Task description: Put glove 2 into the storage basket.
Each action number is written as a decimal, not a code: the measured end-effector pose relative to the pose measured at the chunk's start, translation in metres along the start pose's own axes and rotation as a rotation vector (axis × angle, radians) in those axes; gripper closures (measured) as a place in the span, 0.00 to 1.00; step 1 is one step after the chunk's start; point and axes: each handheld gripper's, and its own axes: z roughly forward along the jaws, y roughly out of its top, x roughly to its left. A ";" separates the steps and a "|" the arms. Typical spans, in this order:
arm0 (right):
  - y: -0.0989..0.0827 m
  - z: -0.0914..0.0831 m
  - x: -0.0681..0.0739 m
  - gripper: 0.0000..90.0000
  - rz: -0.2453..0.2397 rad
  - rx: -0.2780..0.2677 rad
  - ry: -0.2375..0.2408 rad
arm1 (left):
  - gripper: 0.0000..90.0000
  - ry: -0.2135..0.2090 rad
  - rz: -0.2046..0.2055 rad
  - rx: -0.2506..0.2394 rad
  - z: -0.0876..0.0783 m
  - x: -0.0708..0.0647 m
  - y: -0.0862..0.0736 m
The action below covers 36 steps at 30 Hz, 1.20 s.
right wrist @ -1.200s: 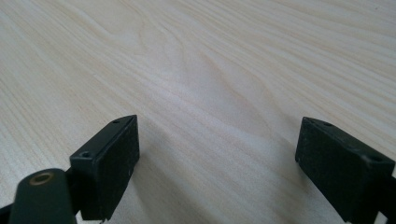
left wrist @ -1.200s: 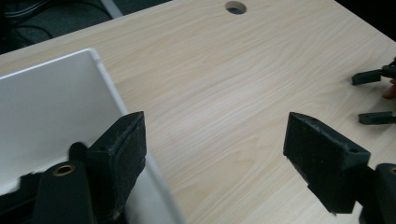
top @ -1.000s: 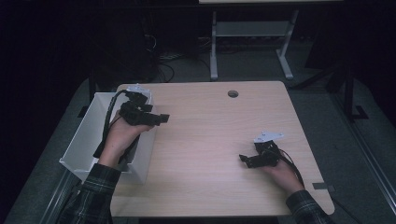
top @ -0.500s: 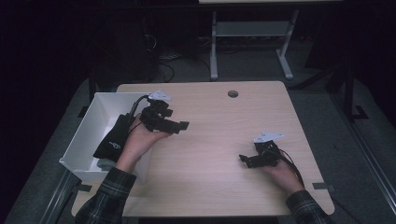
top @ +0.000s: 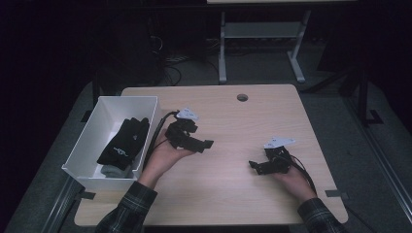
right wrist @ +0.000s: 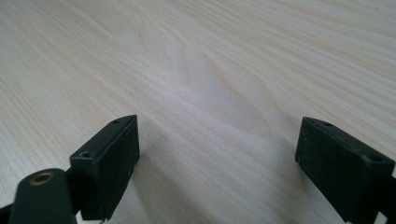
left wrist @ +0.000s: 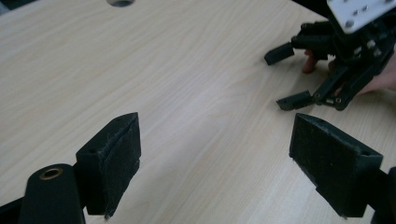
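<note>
Two tools, my left tool (top: 203, 143) and right tool (top: 253, 166), were spread wide and empty over the table (top: 233, 126); a black glove (top: 124, 143) lay in the white bin (top: 92, 131).

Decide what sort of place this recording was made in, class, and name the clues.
Probably a lab or workshop, not a home: a plain wooden table with a cable hole, loose cables on grey carpet, and another desk's metal frame behind.

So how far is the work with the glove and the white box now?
Done, it seems: the black glove lies inside the white box at the table's left edge. In hand: nothing. The left tongs are open over bare table, and the right tongs are open and empty too. Left: I see nothing else on the table to put away.
</note>
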 end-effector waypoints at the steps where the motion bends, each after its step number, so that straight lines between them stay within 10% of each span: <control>1: 0.000 0.000 0.000 0.15 -0.001 0.000 0.000 | 0.18 -0.004 0.005 0.003 0.003 -0.001 -0.001; 36: 0.000 0.000 0.000 0.15 0.001 0.001 0.000 | 0.16 -0.011 0.101 0.055 0.072 -0.021 -0.058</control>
